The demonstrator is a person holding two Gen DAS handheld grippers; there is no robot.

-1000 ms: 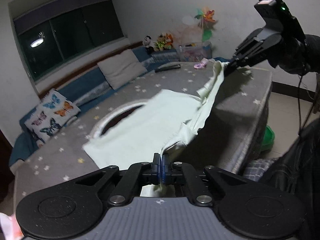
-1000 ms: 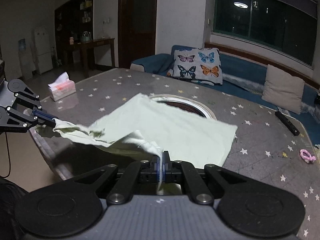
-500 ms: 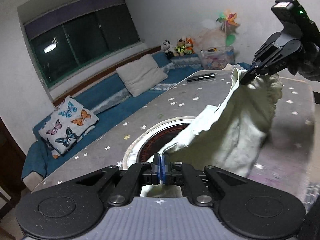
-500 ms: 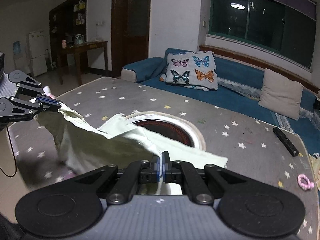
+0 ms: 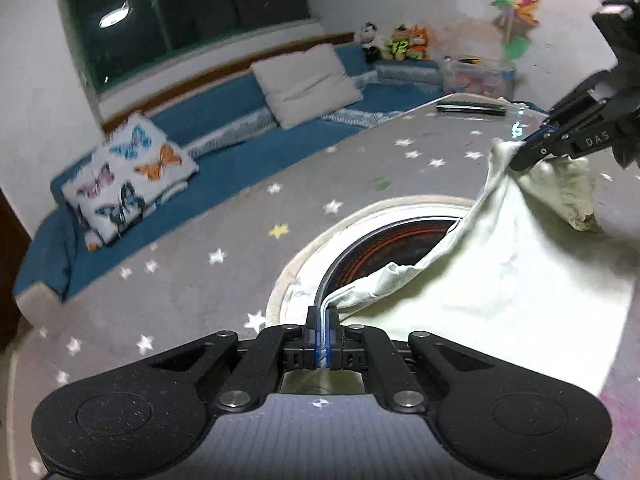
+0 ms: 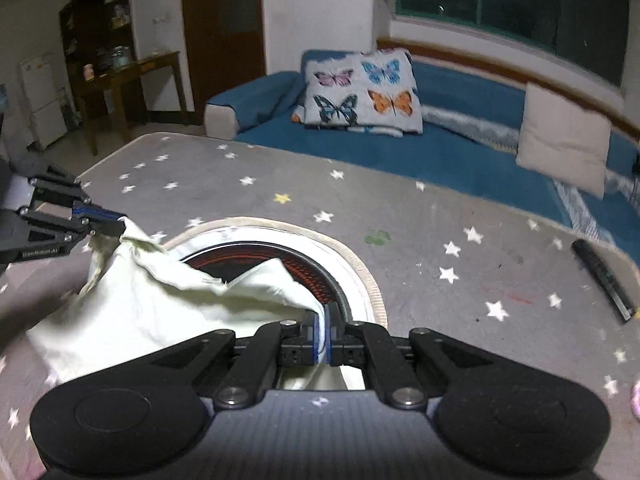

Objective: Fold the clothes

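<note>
both tools are clamped on one edge of the pale cloth: the left tool (image 5: pixel 321 322) and the right tool (image 6: pixel 323 330). the cloth (image 5: pixel 500 292) hangs between them over the round opening (image 5: pixel 384 240) in the star-patterned tabletop (image 6: pixel 400 216). for a good fold, keep the held edge taut and level, and lay corners to match.

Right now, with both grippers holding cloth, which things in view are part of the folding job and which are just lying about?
In the job:
pale green garment
left gripper, shut on one edge
right gripper, shut on the other edge
star-patterned table cover, the folding surface

Lying about:
remote control
butterfly pillow
plain cushion
stuffed toys
pinwheel
</note>
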